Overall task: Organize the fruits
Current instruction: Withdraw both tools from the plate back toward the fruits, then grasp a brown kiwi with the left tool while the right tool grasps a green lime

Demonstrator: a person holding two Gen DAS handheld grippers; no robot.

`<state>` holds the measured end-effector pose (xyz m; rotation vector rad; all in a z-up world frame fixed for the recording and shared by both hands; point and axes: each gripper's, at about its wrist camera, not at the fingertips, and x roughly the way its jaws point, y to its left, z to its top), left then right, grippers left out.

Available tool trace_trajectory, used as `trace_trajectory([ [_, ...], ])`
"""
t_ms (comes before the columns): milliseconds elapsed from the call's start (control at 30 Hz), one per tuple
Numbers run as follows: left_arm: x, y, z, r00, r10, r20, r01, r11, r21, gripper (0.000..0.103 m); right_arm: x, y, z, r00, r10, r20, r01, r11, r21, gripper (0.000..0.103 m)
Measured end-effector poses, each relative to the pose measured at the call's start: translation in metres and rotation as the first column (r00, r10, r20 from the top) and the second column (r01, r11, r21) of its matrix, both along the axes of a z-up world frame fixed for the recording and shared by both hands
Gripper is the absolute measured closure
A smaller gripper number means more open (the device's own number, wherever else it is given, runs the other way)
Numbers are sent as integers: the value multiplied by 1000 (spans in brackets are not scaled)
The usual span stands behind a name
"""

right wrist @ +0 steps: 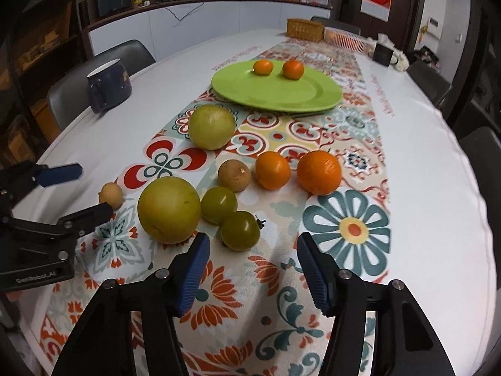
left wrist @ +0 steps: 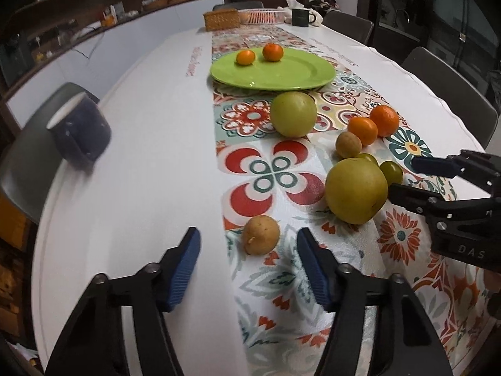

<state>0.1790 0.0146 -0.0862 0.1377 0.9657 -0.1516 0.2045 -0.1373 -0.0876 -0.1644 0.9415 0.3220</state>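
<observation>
A green plate (left wrist: 281, 76) (right wrist: 269, 94) holds two small oranges (left wrist: 273, 52) (right wrist: 293, 69). Loose on the patterned runner lie two large green-yellow pears (left wrist: 356, 190) (right wrist: 169, 210), two oranges (right wrist: 318, 172), two green tomatoes (right wrist: 240, 230) and two small brown fruits (left wrist: 261, 234) (right wrist: 234, 175). My left gripper (left wrist: 247, 244) is open, with the near brown fruit just ahead between its fingertips. My right gripper (right wrist: 253, 247) is open, just behind the near green tomato. It also shows in the left wrist view (left wrist: 404, 175), at the right beside the near pear.
A dark blue mug (left wrist: 80, 131) (right wrist: 108, 84) stands on the white table at the left. A wicker basket (right wrist: 305, 29), a white basket and a dark mug (left wrist: 301, 17) stand at the far end. Grey chairs surround the table.
</observation>
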Motion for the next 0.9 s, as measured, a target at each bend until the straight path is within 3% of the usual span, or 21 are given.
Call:
trace_trajectory([
  [233, 7, -5, -4, 1000, -5, -19, 4, 999, -33, 60, 9, 1, -5, 1000, 1, -30, 0, 1000, 31, 58],
  [400, 11, -4, -8, 999, 1, -48, -4, 998, -61, 76, 13, 2, -9, 999, 8, -51, -6, 999, 46, 67],
  [467, 10, -4, -8, 999, 2, -46, -4, 998, -62, 76, 13, 3, -10, 999, 9, -50, -7, 999, 49, 73],
  [900, 2, -9, 11, 1000, 1, 1, -1, 998, -59, 76, 3, -2, 2, 1000, 8, -11, -7, 998, 66, 74],
])
